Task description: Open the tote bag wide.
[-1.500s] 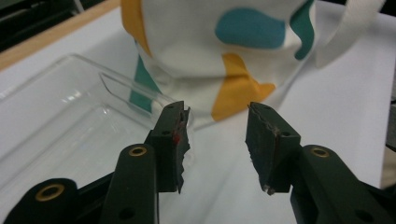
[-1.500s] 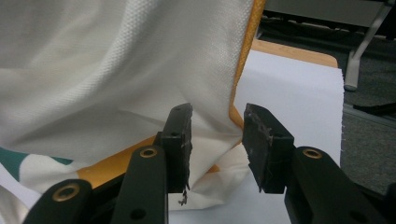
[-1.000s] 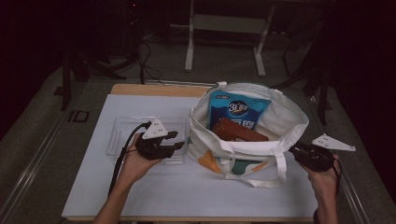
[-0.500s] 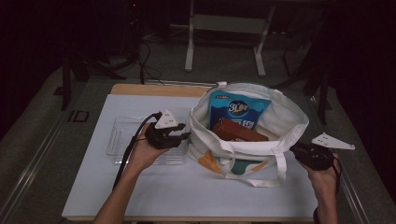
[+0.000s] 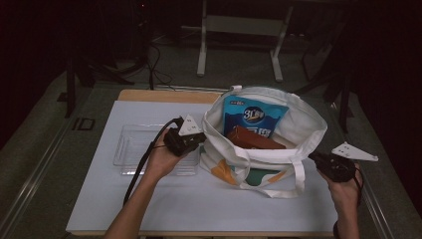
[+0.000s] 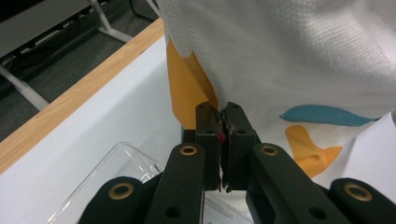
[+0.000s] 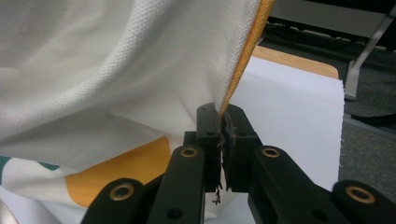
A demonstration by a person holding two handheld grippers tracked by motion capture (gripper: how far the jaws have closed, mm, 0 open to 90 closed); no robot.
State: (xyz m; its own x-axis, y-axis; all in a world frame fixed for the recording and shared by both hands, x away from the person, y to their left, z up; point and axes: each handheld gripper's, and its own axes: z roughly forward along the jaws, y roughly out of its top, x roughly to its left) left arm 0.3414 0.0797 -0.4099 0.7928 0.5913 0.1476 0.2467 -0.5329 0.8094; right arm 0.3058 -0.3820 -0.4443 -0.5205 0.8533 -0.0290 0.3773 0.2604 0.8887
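A white tote bag [image 5: 303, 124] with orange and teal patches stands open on the white table mat [image 5: 199, 199]. Inside it are a blue snack packet [image 5: 254, 117] and a brown box [image 5: 254, 140]. My left gripper [image 5: 201, 141] is at the bag's left side. Up close, the left gripper [image 6: 222, 111] is shut, pinching the bag's cloth [image 6: 299, 56] at an orange patch. My right gripper [image 5: 313, 157] is at the bag's right side. In its own view the right gripper [image 7: 222, 112] is shut on the cloth [image 7: 116, 70] beside an orange edge.
A clear plastic tray [image 5: 134, 147] lies on the mat left of the bag, under my left hand. The wooden table edge [image 5: 164, 95] runs along the back. Beyond it are a dark floor, cables and a metal stand [image 5: 239, 25].
My left gripper has moved right and slightly away from me, from over the tray to the bag's left side. The right gripper has stayed at the bag's right side.
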